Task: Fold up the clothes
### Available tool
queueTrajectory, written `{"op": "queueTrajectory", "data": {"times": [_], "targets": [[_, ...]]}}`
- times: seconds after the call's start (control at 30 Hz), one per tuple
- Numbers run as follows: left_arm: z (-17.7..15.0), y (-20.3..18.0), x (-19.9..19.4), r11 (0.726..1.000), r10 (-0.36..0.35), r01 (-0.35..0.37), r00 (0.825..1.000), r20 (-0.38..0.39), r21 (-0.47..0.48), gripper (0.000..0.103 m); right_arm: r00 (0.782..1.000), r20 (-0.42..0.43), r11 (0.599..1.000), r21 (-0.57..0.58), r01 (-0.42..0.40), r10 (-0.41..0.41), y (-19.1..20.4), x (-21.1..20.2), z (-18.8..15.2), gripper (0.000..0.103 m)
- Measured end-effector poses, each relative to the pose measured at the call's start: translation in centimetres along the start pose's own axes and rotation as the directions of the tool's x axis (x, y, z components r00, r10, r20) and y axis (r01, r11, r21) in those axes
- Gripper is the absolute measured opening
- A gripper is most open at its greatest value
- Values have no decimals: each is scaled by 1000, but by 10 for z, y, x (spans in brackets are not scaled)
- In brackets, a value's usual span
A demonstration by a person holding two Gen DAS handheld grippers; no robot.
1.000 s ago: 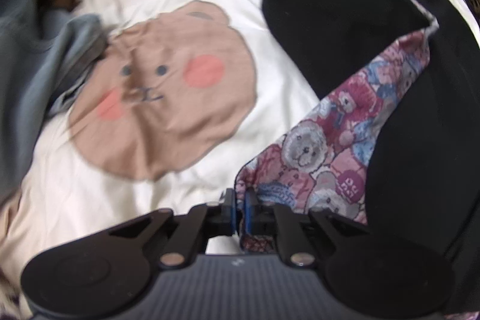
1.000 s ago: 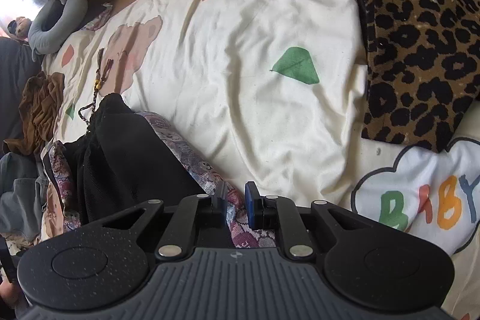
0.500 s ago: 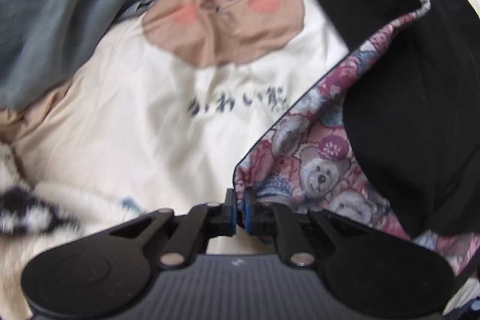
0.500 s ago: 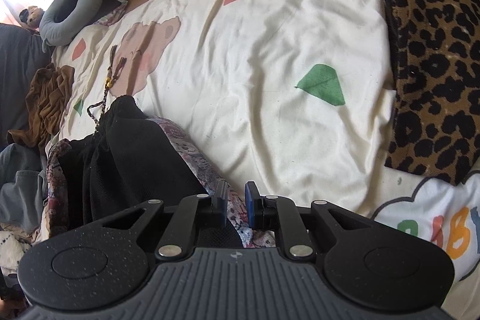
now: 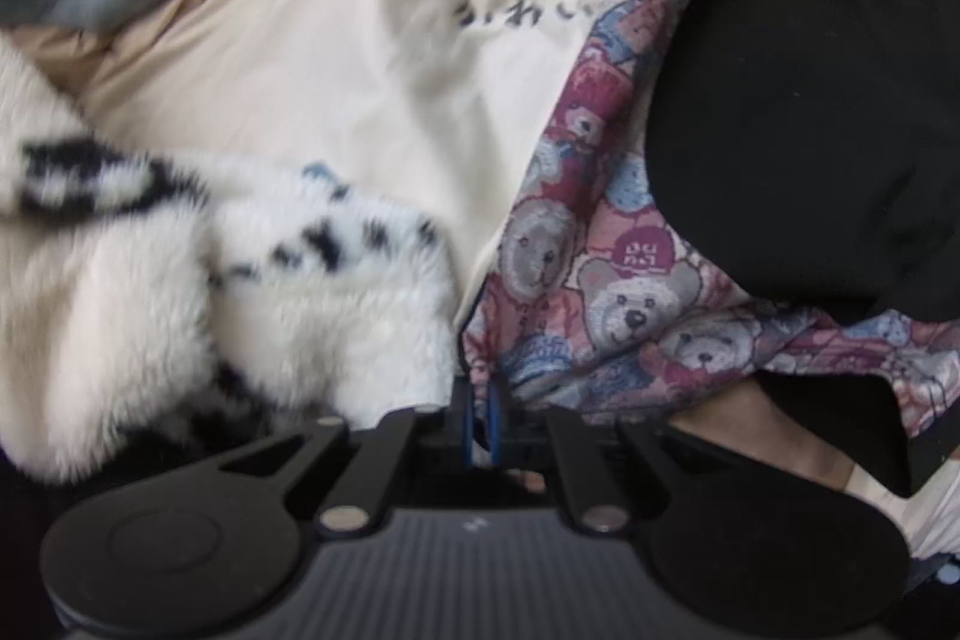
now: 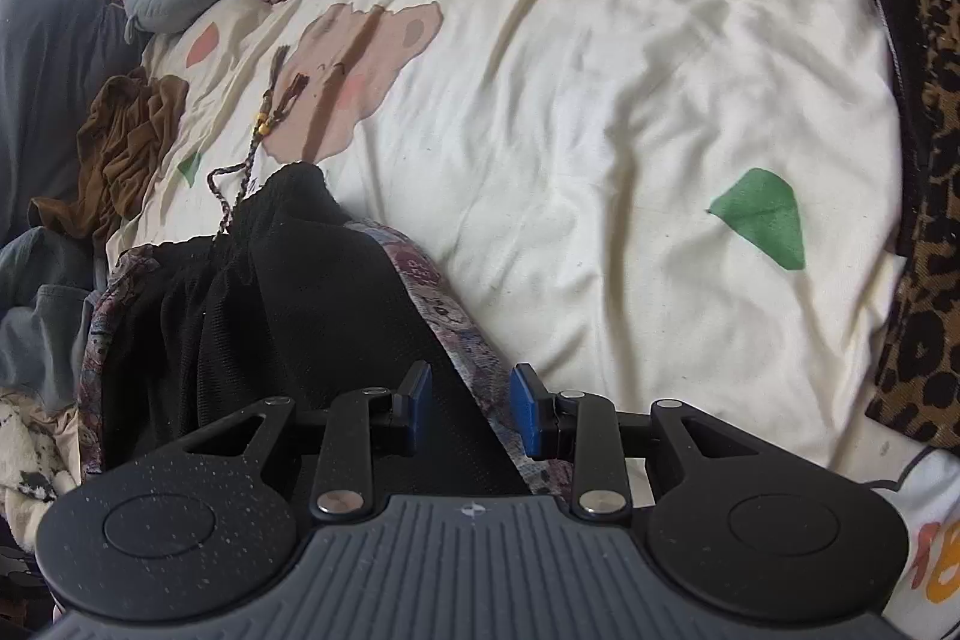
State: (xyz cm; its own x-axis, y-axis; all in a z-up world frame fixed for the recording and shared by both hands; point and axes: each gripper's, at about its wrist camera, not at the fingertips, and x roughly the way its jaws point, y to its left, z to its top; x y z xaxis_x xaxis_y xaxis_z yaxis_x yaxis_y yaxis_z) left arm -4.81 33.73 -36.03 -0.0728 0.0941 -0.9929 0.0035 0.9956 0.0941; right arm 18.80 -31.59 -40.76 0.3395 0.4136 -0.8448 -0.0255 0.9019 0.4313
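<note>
Left gripper (image 5: 485,415): jaws pressed together, pinching the edge of the bear-print garment (image 5: 606,274). Right gripper (image 6: 469,409): jaws spread, standing to either side of the garment's patterned border without gripping it. The garment, black lining up, lies on the bed (image 6: 600,130) at its near left part. A fluffy white item (image 5: 240,292) lies just beside the pinched edge.

Dark Japanese characters (image 5: 528,13) are showing on the cream bedsheet (image 5: 336,58) below the bear print, partly hidden. Orange letters (image 6: 933,562) are peeking in at the bedsheet's lower right edge, cut off and unreadable.
</note>
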Motion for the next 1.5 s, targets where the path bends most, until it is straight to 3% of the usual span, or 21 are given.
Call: {"op": "queueTrajectory", "data": {"times": [0.23, 0.33, 0.37, 0.47, 0.63, 1.03, 1.5], "targets": [[-5, 9, -4, 999, 3, -5, 999, -37, -42, 6, 1000, -19, 1000, -5, 3, -3, 1, 7, 0, 31], [0, 9, -19, 998, 8, -10, 999, -32, -61, 18, 1000, -16, 1000, -1, 3, -3, 1, 8, 1, 31], [3, 9, -25, 998, 8, -10, 1000, -22, -60, 17, 1000, -14, 1000, 1, 1, -1, 2, 8, 2, 31], [20, 5, -46, 998, 1, 1, 999, 32, -64, 31, 1000, -4, 1000, 8, -7, 7, 4, 8, 2, 31], [61, -15, -71, 998, -24, 31, 990, 137, -50, 34, 1000, 1, 1000, 20, -12, 12, 5, 9, 2, 32], [150, -78, -96, 996, -82, 61, 938, 337, 70, 38, 998, 47, 997, 63, -34, 31, 5, 4, -3, 38], [229, -139, -101, 975, -163, 77, 887, 433, 211, 38, 998, 59, 997, 61, -40, 37, 7, 1, -1, 38]]}}
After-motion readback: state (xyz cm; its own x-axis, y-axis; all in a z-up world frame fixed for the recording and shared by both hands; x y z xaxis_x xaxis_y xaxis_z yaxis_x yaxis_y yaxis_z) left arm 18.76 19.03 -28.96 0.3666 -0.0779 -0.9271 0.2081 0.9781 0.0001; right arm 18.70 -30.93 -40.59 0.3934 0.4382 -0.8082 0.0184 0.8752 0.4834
